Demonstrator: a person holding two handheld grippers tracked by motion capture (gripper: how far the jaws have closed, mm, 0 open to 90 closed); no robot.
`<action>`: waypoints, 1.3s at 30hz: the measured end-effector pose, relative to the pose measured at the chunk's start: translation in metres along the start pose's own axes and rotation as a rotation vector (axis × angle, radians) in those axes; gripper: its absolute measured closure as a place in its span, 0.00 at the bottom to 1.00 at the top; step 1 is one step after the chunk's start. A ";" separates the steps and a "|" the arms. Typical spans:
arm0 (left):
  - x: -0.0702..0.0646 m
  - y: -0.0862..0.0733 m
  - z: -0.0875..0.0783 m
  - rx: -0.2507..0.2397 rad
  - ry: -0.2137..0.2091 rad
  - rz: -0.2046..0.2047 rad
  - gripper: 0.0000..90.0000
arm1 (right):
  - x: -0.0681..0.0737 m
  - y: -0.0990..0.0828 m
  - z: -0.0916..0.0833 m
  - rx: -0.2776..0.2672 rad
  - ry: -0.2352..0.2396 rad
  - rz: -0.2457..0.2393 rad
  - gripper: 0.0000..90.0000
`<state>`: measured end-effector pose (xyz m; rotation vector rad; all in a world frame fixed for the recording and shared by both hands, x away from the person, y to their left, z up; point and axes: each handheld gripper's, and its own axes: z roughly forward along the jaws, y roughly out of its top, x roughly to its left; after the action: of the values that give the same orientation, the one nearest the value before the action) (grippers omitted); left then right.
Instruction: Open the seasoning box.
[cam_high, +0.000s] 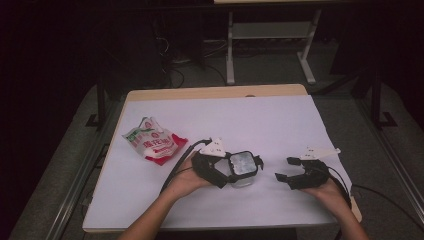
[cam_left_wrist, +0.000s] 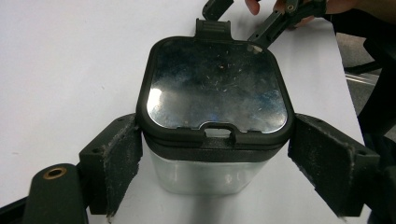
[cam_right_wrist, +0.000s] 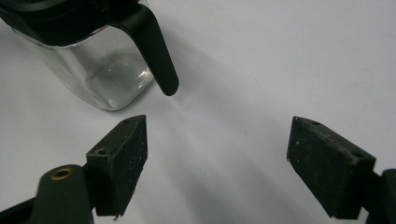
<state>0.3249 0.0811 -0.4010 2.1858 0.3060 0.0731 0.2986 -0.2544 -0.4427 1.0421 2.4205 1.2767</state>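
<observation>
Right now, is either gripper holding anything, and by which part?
The left gripper straddles the clear container just under its black lid; actual pad contact cannot be told. The right gripper holds nothing.

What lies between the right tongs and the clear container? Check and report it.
Nothing visible does. The right tongs stand open on the white table cover, and bare cover separates them from the clear container. The left tongs flank the container on both sides, away from the right tongs' side.

A white-covered table (cam_high: 280, 120) carries a clear lidded container (cam_high: 242, 167) and a snack bag (cam_high: 155, 142)
</observation>
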 end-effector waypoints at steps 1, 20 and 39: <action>0.000 0.000 0.000 0.000 0.000 0.000 0.20 | 0.000 0.000 0.000 0.000 0.000 0.000 0.22; -0.001 0.004 -0.006 -0.027 0.005 -0.005 0.21 | 0.000 0.000 0.001 0.002 0.000 -0.001 0.22; -0.003 0.011 -0.011 -0.078 -0.059 0.029 0.43 | 0.001 0.000 0.000 -0.002 0.003 0.000 0.22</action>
<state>0.3222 0.0828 -0.3852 2.1107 0.2339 0.0362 0.2978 -0.2541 -0.4427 1.0405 2.4209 1.2817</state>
